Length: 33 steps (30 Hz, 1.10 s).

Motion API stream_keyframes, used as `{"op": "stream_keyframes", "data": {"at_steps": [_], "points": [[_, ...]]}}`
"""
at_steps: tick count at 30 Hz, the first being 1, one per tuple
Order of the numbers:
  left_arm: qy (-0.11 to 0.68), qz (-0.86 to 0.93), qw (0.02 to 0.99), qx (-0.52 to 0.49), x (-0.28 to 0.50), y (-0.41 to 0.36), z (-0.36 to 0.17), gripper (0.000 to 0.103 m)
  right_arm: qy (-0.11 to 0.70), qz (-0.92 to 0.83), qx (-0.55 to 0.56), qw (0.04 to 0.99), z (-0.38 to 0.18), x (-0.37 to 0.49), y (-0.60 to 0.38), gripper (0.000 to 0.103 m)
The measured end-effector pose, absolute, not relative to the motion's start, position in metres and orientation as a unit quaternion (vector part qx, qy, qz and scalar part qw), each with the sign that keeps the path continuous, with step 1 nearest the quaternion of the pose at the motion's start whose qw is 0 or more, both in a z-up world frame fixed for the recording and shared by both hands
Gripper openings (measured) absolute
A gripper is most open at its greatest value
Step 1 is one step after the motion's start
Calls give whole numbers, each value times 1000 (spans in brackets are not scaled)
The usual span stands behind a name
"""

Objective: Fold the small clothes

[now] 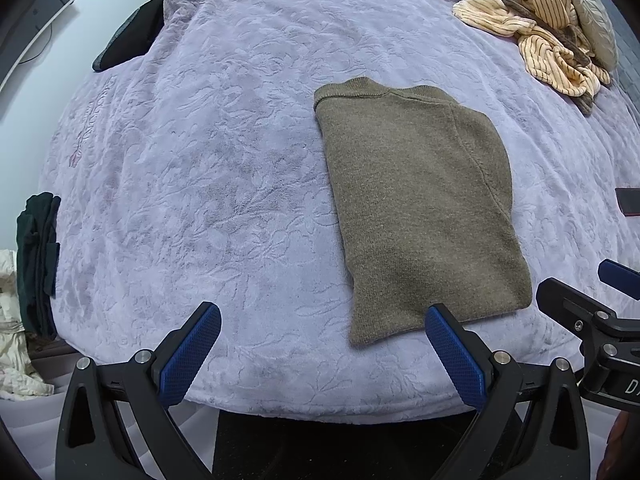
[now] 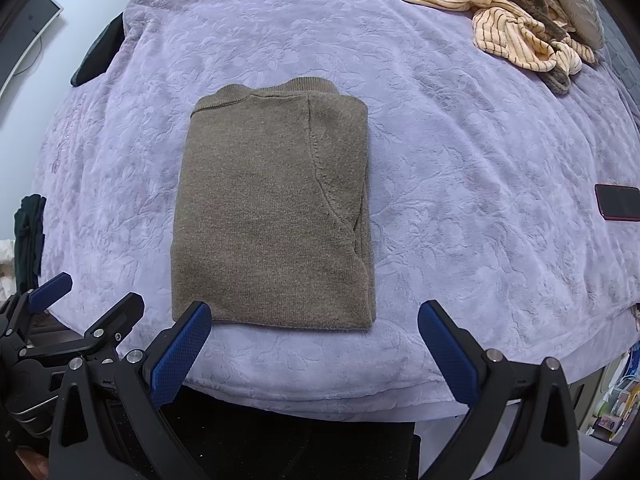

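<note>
An olive-brown knit sweater [image 1: 420,208] lies folded into a tidy rectangle on the lavender blanket [image 1: 200,160]; it also shows in the right wrist view [image 2: 272,216], sleeves tucked in and neckline at the far end. My left gripper [image 1: 322,320] is open and empty, just short of the sweater's near left corner. My right gripper [image 2: 314,318] is open and empty at the sweater's near edge, its left fingertip [image 2: 196,316] over the near left corner. The left gripper also shows in the right wrist view [image 2: 80,292].
A crumpled cream striped garment [image 1: 536,28] lies at the far right, also in the right wrist view [image 2: 512,24]. A phone [image 2: 618,202] lies at the right. Dark clothes [image 1: 38,264] hang at the bed's left edge. A dark object [image 1: 132,36] sits far left.
</note>
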<state>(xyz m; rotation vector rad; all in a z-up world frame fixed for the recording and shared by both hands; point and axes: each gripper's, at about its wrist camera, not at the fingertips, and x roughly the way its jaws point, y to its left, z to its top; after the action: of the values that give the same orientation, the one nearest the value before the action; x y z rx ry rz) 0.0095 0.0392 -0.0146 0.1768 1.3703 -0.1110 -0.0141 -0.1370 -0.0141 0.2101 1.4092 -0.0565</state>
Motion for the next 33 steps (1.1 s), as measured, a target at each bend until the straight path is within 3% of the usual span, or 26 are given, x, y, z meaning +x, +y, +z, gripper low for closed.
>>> {"op": "stream_keyframes", "data": {"at_steps": [33], "points": [[637, -54, 764, 91, 16, 40, -18, 102, 650, -23, 91, 754, -17, -9, -135, 103]]}}
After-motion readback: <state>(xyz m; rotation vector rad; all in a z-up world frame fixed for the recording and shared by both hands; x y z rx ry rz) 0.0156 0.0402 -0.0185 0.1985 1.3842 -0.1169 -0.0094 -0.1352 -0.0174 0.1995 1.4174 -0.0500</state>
